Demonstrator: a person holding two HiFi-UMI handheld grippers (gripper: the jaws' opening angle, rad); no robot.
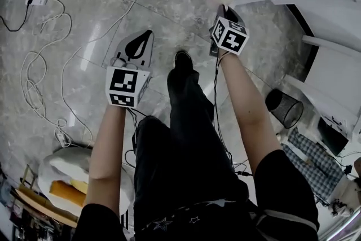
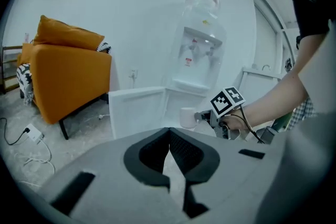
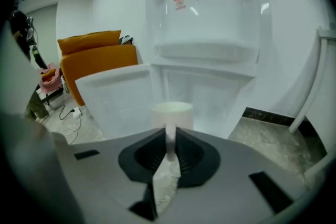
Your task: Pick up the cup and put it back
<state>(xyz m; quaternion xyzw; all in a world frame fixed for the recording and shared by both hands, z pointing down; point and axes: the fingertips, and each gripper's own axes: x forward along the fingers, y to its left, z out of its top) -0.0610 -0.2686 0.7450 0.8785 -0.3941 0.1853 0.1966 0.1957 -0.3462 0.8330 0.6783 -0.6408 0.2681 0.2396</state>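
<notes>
Shows the right gripper [image 3: 170, 136] clenched on the handle of the white cup [image 3: 171, 114], one jaw pressed to each side of that handle. Places the cup upright at the far right of the scene, just in front of the white water dispenser [image 3: 205, 34] and right of a white panel [image 3: 113, 94]; leaves unclear whether the cup's base rests on anything. Shows the left gripper [image 2: 169, 132] nearer and to the left, well apart from the cup, jaws together with nothing between them, above the marbled floor [image 1: 84, 36]. Includes an orange armchair [image 2: 68, 71] at far left, loose cables [image 1: 36, 84] on the floor, and a black mesh wastebasket [image 1: 284, 108] at near right.
</notes>
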